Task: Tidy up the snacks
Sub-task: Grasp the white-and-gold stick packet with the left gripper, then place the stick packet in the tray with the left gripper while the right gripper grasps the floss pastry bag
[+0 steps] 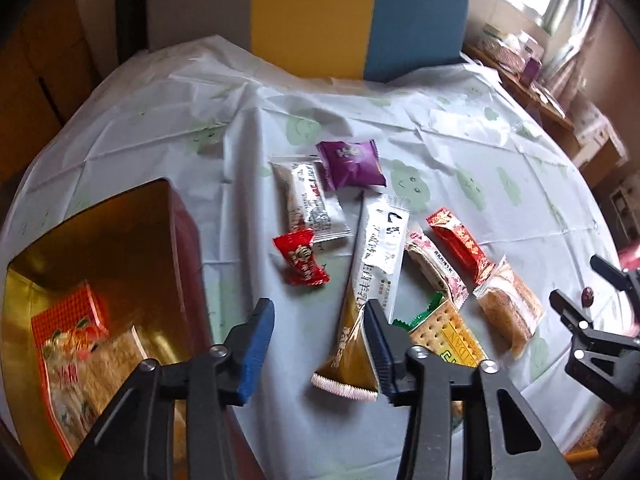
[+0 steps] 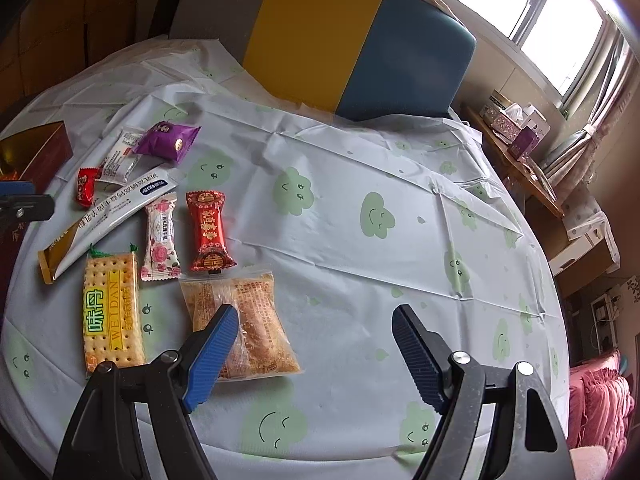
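Several wrapped snacks lie on the table: a purple packet (image 1: pixel 352 162), a red candy (image 1: pixel 302 258), a long white-and-gold sachet (image 1: pixel 376 256), a cracker pack (image 2: pixel 112 312), a red packet (image 2: pixel 208 232) and a clear-wrapped pastry (image 2: pixel 256 320). At the left stands a gold-lined red box (image 1: pixel 100 240) with an orange snack packet (image 1: pixel 68 340) inside. My left gripper (image 1: pixel 318 312) hangs open beside the box. Its right finger overlaps the sachet's gold end, and neither pad presses on anything. My right gripper (image 2: pixel 316 316) is open and empty, its left finger over the pastry.
A chair with a yellow and blue back (image 2: pixel 340 40) stands at the table's far edge. A wooden shelf with tissue boxes (image 2: pixel 516 128) runs along the right under the window. A small dark round thing (image 1: pixel 587 296) lies by the right gripper.
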`<act>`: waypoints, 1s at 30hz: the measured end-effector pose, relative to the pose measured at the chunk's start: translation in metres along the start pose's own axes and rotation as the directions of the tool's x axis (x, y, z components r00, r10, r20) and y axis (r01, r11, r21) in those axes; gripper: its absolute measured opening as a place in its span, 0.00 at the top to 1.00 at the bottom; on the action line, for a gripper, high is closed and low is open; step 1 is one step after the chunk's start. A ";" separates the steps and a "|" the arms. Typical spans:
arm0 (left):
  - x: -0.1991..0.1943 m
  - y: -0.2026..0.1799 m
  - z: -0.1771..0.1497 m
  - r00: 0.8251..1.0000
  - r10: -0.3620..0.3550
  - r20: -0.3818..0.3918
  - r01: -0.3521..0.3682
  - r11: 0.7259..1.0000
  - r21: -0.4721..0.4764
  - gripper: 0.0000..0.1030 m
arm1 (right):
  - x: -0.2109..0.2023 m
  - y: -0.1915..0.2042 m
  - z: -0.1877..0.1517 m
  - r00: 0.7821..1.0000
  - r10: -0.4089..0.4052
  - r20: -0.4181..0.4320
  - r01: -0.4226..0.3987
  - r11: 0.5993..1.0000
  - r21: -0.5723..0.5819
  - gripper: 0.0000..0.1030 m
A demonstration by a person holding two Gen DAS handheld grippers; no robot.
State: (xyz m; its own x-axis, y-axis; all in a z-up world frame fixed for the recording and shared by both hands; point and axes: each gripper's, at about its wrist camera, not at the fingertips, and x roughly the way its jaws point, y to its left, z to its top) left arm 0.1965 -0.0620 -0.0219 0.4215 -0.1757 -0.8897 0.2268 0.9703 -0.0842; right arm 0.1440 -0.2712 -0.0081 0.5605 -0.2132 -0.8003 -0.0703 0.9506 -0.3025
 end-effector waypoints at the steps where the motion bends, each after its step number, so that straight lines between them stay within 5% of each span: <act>1: 0.003 -0.001 0.003 1.000 -0.003 -0.007 0.004 1.000 0.015 0.56 | -0.001 -0.001 0.000 1.000 0.001 0.003 -0.001 1.000 0.003 0.22; 7: 0.029 -0.036 0.014 0.998 0.035 -0.044 -0.029 0.992 0.125 0.56 | -0.002 -0.007 0.002 1.000 0.004 0.006 -0.005 0.999 0.035 0.22; 13: 0.061 -0.038 0.015 0.993 0.074 -0.093 -0.062 0.990 0.123 0.58 | -0.002 -0.020 0.003 1.000 0.025 0.005 -0.025 0.994 0.104 0.22; 14: 0.057 -0.040 0.012 0.994 0.082 -0.067 -0.072 0.989 0.130 0.71 | -0.002 -0.022 0.003 1.000 0.027 0.006 -0.028 0.993 0.113 0.22; 15: 0.056 -0.042 0.011 0.995 0.079 -0.065 -0.069 0.988 0.139 0.73 | -0.001 -0.024 0.004 1.000 0.028 0.005 -0.028 0.992 0.122 0.22; 25: -0.006 -0.044 -0.022 0.997 -0.030 0.068 0.024 0.995 0.093 0.75 | 0.005 -0.073 -0.001 0.986 0.165 0.019 -0.159 0.906 0.392 0.41; 30: -0.036 -0.039 -0.037 0.992 -0.073 0.107 0.064 0.995 0.081 0.75 | 0.016 -0.062 0.001 0.959 0.282 -0.012 -0.256 0.887 0.384 0.42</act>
State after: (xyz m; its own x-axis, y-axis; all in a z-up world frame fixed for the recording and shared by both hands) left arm 0.1397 -0.0870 -0.0035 0.4950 -0.2624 -0.8283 0.3240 0.9403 -0.1043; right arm 0.1581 -0.3337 -0.0020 0.5076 0.0611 -0.8594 0.1108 0.9846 0.1354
